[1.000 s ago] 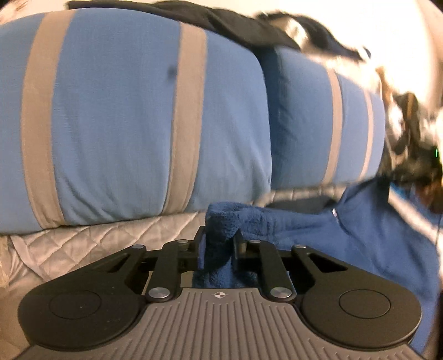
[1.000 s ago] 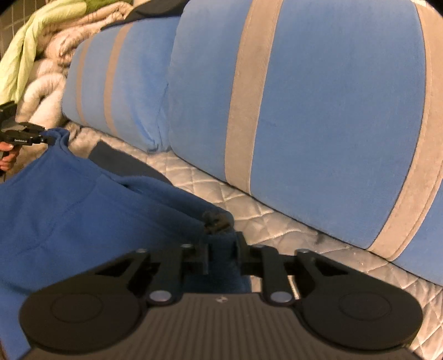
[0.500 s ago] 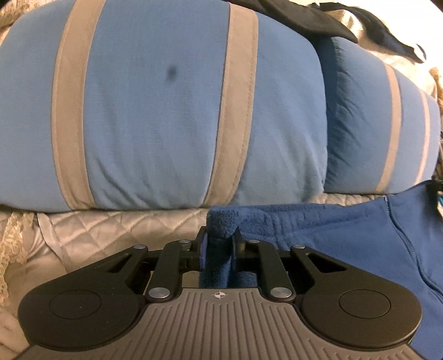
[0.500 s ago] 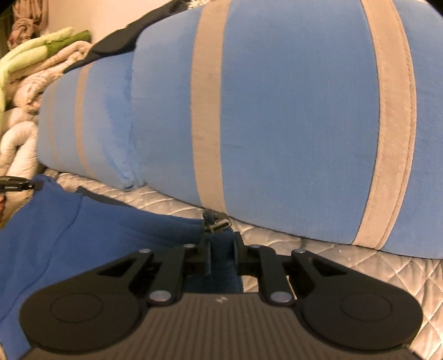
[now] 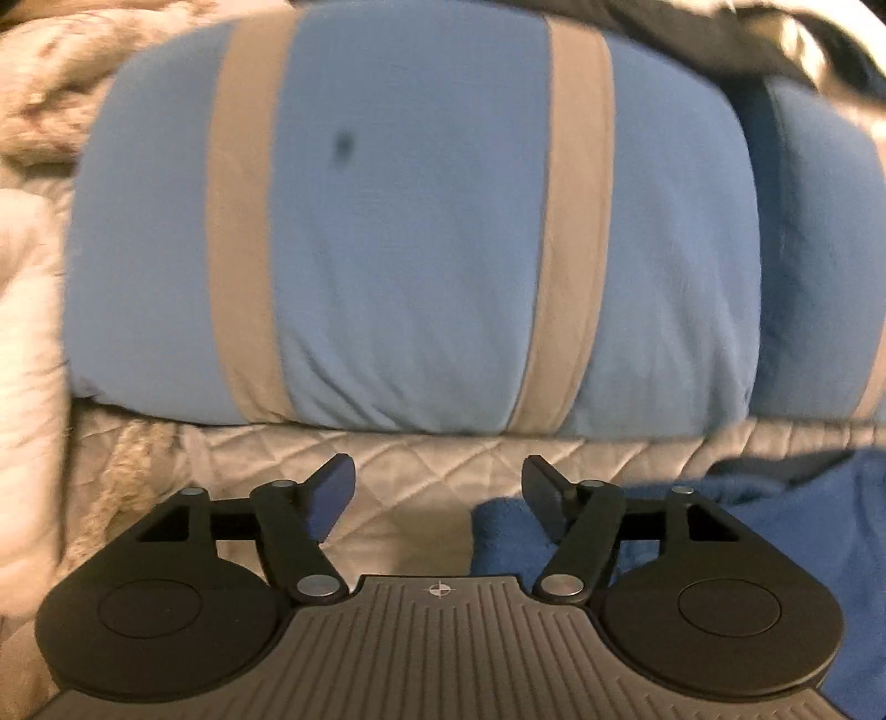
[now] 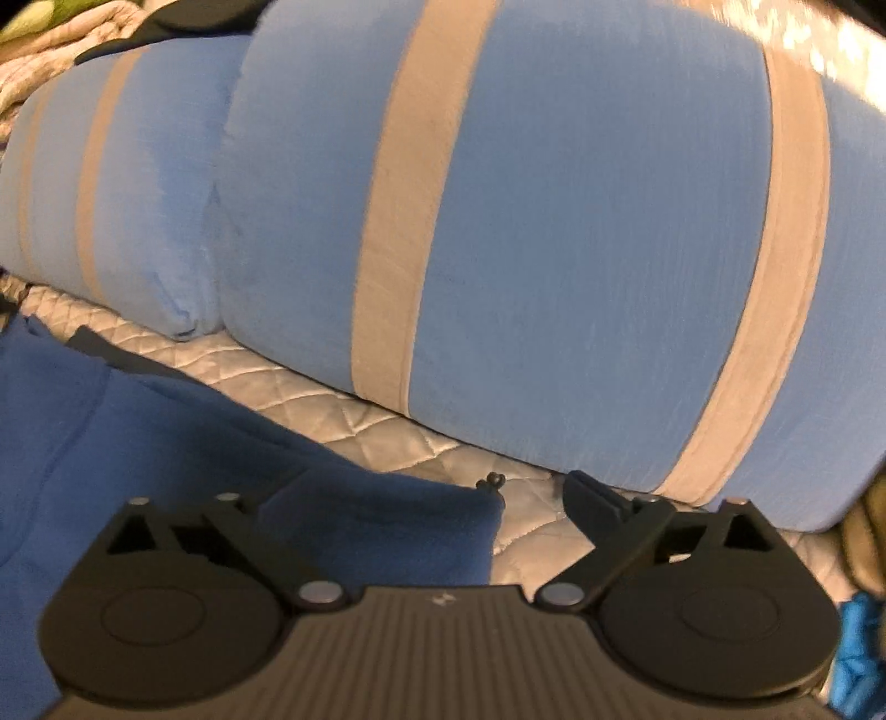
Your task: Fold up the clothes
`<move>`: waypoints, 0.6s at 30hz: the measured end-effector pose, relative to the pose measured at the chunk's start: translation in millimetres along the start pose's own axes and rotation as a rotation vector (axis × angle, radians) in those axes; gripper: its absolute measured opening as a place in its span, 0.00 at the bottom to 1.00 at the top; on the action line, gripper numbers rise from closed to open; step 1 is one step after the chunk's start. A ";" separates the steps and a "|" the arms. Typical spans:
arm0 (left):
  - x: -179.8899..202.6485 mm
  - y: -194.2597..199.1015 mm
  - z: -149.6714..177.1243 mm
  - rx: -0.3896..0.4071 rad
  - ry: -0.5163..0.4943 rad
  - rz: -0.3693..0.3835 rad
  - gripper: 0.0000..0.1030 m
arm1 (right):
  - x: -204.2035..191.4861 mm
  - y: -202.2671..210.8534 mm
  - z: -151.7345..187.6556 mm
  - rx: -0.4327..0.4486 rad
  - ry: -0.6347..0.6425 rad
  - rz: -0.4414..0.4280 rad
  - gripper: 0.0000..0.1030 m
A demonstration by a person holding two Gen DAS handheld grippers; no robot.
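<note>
A dark blue fleece garment (image 5: pixel 775 531) lies on the quilted bed cover (image 5: pixel 410 471), spreading to the lower right in the left wrist view. My left gripper (image 5: pixel 437 487) has its jaws opening; one corner of the garment rests loose by the right finger (image 5: pixel 545 490), and no pad presses on it. In the right wrist view the same garment (image 6: pixel 166 443) fills the lower left. My right gripper (image 6: pixel 437 507) is opening wide. A garment corner with a small zip pull (image 6: pixel 493 481) lies slack between the jaws and hides the left finger.
Two big light-blue pillows with beige stripes (image 5: pixel 421 238) (image 6: pixel 581 232) stand close behind the garment. Pale fluffy blankets (image 5: pixel 33 277) pile up at the left, and dark clothing (image 5: pixel 720 33) lies over the pillows. A bright blue item (image 6: pixel 861 642) shows at the right edge.
Both grippers were shut on corners of the blue garment; now both stand open and the corners lie loose on the quilt. Both views have shifted sideways along the pillows.
</note>
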State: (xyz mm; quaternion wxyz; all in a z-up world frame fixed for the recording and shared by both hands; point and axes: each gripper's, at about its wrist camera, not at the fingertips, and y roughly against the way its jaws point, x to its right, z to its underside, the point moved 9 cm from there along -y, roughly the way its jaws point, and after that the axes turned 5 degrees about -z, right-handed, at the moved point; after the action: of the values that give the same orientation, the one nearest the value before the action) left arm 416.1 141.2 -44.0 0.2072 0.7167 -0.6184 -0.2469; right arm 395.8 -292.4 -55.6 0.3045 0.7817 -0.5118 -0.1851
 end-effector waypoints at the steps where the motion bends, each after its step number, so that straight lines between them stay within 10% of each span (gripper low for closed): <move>1: -3.9 9.5 -3.0 0.006 0.016 0.003 0.65 | -3.0 8.8 -2.3 -0.002 0.014 0.007 1.00; 11: 51.6 110.8 -14.7 0.000 -0.093 0.196 0.71 | -58.7 94.9 -23.6 -0.087 0.032 -0.191 1.00; 18: 119.7 70.8 9.2 -0.165 -0.078 0.273 0.72 | -118.6 74.0 -30.5 -0.121 -0.018 -0.331 1.00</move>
State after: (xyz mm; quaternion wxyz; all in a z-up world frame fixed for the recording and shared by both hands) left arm 368.5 12.4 -20.3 0.2730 0.5966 -0.6950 -0.2941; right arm 314.9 -196.9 13.8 0.3117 0.8338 -0.3668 -0.2702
